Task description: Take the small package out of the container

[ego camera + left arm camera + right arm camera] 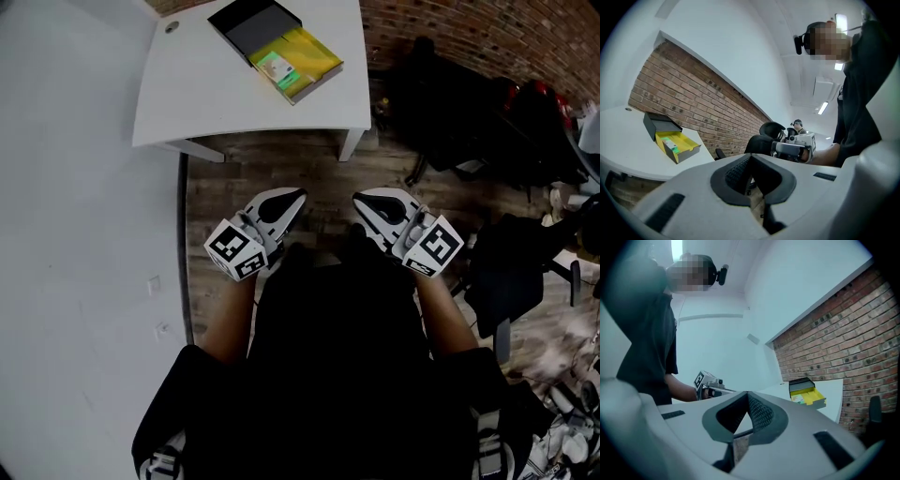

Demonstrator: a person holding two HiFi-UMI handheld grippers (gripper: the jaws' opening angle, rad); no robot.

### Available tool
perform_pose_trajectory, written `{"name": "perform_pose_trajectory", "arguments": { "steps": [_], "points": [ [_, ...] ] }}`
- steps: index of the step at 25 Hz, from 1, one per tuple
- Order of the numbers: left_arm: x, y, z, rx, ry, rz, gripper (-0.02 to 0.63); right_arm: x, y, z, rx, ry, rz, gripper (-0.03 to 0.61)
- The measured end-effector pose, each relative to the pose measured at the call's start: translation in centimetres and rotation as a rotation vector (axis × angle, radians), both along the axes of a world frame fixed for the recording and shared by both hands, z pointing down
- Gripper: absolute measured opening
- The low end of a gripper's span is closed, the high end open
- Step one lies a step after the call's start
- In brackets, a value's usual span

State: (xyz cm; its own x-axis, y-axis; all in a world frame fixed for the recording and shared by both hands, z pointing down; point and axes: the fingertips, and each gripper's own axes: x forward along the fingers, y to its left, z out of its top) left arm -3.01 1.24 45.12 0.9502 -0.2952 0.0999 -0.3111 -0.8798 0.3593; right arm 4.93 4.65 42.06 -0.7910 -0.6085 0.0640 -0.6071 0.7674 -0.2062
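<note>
A white table (206,89) stands at the top of the head view, on a wooden plank floor (281,169) and next to a red brick wall (469,28). Near the table's far right corner lies the open container (281,45), a flat box with a dark grey lid folded back and a bright yellow inner tray. The small package (276,67), green and white, lies inside that yellow tray, near the lid. The person holds both tools low and close to the body, well apart from the table and the box. The left gripper (289,202), white and grey with a black-and-white marker cube, points forward over the floor, and its own view shows its ribbed dark pads pressed together at the tips with nothing between them. The right gripper (369,204), built the same way, sits just beside it, their tips near each other but apart; its jaws are likewise closed together and empty. Black office chairs (450,103) stand to the right of the table, against the brick wall.
</note>
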Motion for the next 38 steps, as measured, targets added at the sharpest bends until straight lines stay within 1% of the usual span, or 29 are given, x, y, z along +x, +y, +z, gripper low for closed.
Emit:
{"name": "perform_pose_trajectory", "arguments": {
  "steps": [5,8,14,17,19,24,27,31,35,38],
  "points": [
    [3.5,-0.9,-1.1,0.012,-0.013,-0.06,0.012,3.2,-0.6,-0.7,0.022,-0.017,-0.066,0.006],
    [5.1,-1.2,-1.6,0.037,-0.027,-0.081,0.012,5.5,-0.8,-1.1,0.044,-0.031,-0.076,0.006],
    [8.1,-0.9,-2.7,0.04,-0.032,-0.148,0.012,9.5,-0.1,-1.1,0.051,-0.045,-0.113,0.005],
    [9.1,-0.4,-2.6,0.056,-0.046,-0.143,0.012,10.3,-0.3,-1.0,0.052,-0.053,-0.129,0.006],
    [9.1,-0.2,-2.4,0.064,-0.06,-0.143,0.012,10.2,-0.7,-0.9,0.047,-0.06,-0.141,0.006],
    [7.6,-1.3,-1.6,0.008,-0.056,-0.214,0.012,9.1,-2.1,-0.4,0.037,-0.074,-0.178,0.006],
    [6.9,-2.8,-0.8,-0.008,-0.058,-0.225,0.012,8.8,-3.7,0.1,0.014,-0.07,-0.174,0.006],
    [6.3,-5.8,0.6,-0.033,-0.041,-0.228,0.012,8.9,-6.8,0.5,0.002,-0.061,-0.155,0.006],
    [6.8,-9.3,0.8,-0.033,-0.019,-0.236,0.012,9.6,-9.5,1.4,-0.021,-0.028,-0.154,0.006],
    [6.9,-11.9,1.0,-0.038,-0.009,-0.223,0.012,9.3,-12.4,1.6,-0.038,-0.016,-0.152,0.005]
  ]
}}
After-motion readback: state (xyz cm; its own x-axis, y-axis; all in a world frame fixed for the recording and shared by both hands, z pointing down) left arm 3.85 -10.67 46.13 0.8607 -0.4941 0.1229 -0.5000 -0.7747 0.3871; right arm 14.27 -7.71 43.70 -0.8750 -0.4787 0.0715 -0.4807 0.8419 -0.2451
